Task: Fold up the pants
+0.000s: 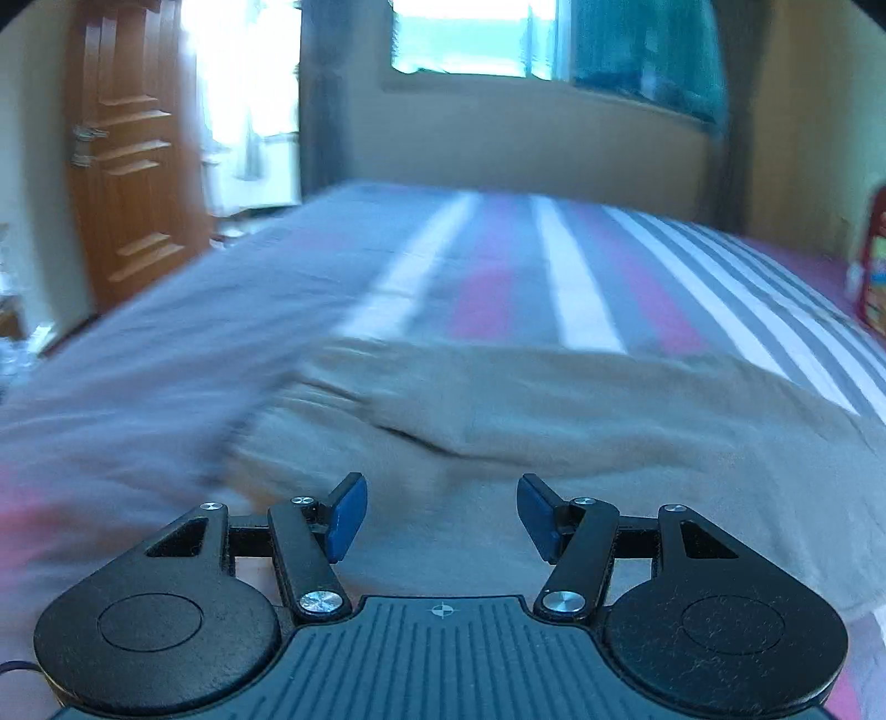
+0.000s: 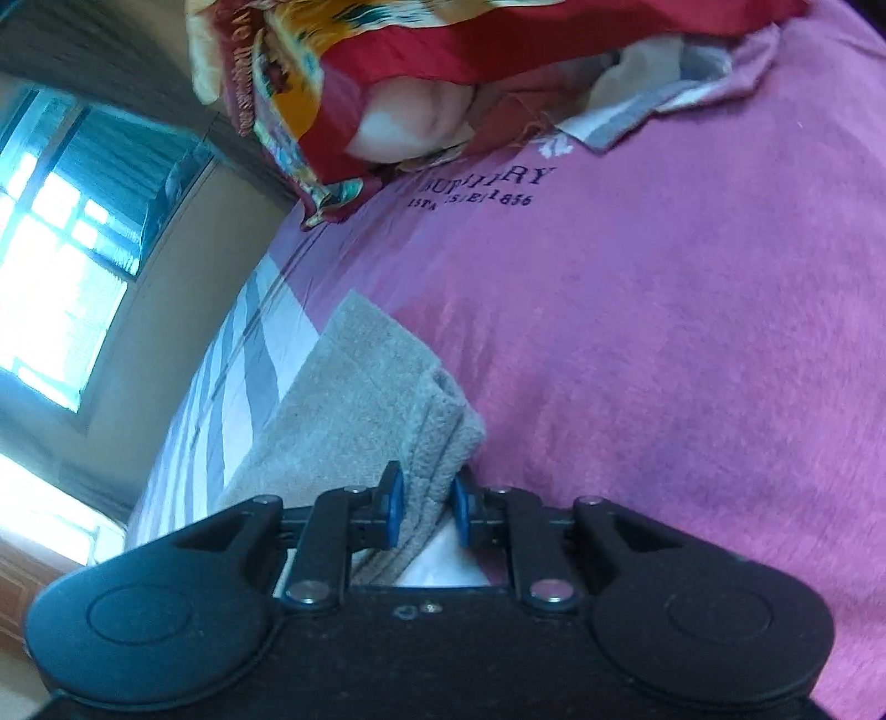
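Beige-grey pants (image 1: 554,421) lie across the striped bed sheet (image 1: 498,266). My left gripper (image 1: 442,512) is open and empty, its blue pads (image 1: 348,515) spread just above the near part of the pants. In the right wrist view my right gripper (image 2: 425,501) is shut on a folded edge of the pants (image 2: 354,410), with cloth pinched between the blue pads (image 2: 392,507). The view is tilted, with the pink part of the sheet (image 2: 692,360) beyond.
A red and yellow patterned blanket (image 2: 398,72) is piled at the head of the bed. A wooden door (image 1: 127,166) stands at the left, a window (image 1: 470,39) on the far wall. The bed's left edge drops off near the door.
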### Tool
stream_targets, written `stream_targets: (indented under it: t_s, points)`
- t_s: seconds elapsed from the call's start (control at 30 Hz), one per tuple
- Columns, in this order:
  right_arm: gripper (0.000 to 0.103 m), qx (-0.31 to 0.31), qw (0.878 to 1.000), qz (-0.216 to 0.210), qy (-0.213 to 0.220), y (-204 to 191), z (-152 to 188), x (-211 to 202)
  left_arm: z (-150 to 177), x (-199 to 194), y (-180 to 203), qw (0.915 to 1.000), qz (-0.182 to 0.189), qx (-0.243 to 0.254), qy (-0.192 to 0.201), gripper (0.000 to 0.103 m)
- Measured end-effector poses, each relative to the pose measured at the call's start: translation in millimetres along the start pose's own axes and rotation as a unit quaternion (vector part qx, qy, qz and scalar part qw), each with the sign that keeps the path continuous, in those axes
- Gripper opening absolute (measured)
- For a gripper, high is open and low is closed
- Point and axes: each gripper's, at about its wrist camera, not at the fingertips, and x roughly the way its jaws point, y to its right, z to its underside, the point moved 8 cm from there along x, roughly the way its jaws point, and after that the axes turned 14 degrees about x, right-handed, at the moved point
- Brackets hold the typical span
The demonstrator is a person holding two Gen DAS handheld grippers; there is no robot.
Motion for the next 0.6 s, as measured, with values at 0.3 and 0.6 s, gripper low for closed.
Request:
stream_targets:
  t_s: [0.3,0.6]
  points:
    - [0.019,0.003,1.0,0.0,-0.003,-5.8,1.4,2.3,43.1,35.7,-70.1,0.9878,-0.025,-0.137,-0.069,0.06]
    - [0.019,0.005,1.0,0.004,0.0,-6.0,2.1,3.0,13.0,25.9,-54.7,0.9965,-0.009,-0.082,-0.014,0.031]
